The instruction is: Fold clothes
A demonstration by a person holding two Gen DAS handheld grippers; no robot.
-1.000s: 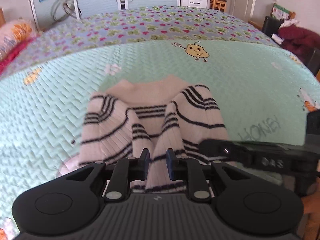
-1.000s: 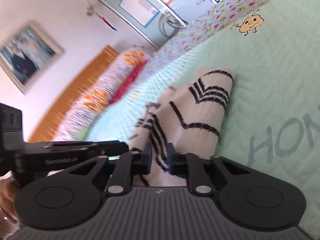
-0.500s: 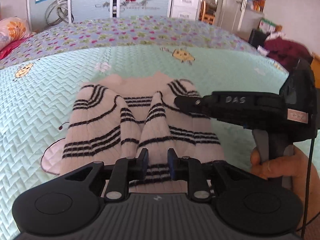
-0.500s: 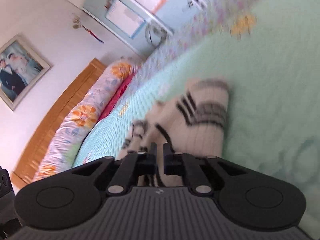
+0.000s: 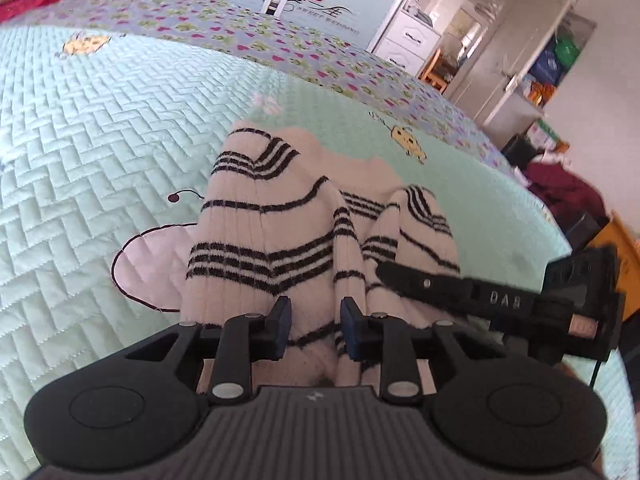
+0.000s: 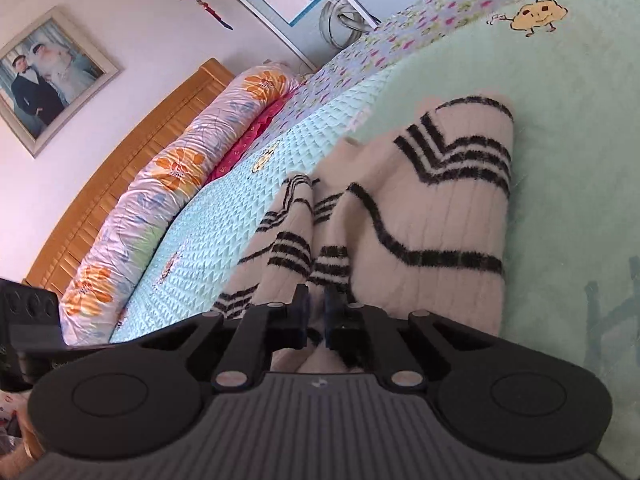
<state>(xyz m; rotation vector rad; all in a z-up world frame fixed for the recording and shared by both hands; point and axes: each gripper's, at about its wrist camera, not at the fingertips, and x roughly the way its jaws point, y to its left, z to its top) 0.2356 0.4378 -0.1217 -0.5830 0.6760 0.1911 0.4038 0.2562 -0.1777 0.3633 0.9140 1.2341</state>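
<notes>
A cream sweater with black stripes (image 5: 276, 236) lies on the mint quilted bedspread (image 5: 100, 128), sleeves folded inward over its body. My left gripper (image 5: 314, 326) hangs over the near hem; its jaws are opening, with fabric in the gap but not pressed by the pads. In the left wrist view my right gripper (image 5: 386, 270) reaches in from the right onto the sweater's right side. In its own view the right gripper (image 6: 317, 312) is closing to a narrow slit, pinching the sweater (image 6: 432, 216) at its near edge.
A rolled floral duvet (image 6: 168, 184) and wooden headboard (image 6: 120, 160) line the far side of the bed. White drawers (image 5: 408, 40), shelves and a dark red heap (image 5: 568, 188) stand beyond the bed's right edge. Part of the left tool (image 6: 28, 320) shows at the left.
The left gripper swung left and rolled, came lower over the hem, and its jaws widened. The right gripper's jaws narrowed and it sank slightly toward the sweater's near edge.
</notes>
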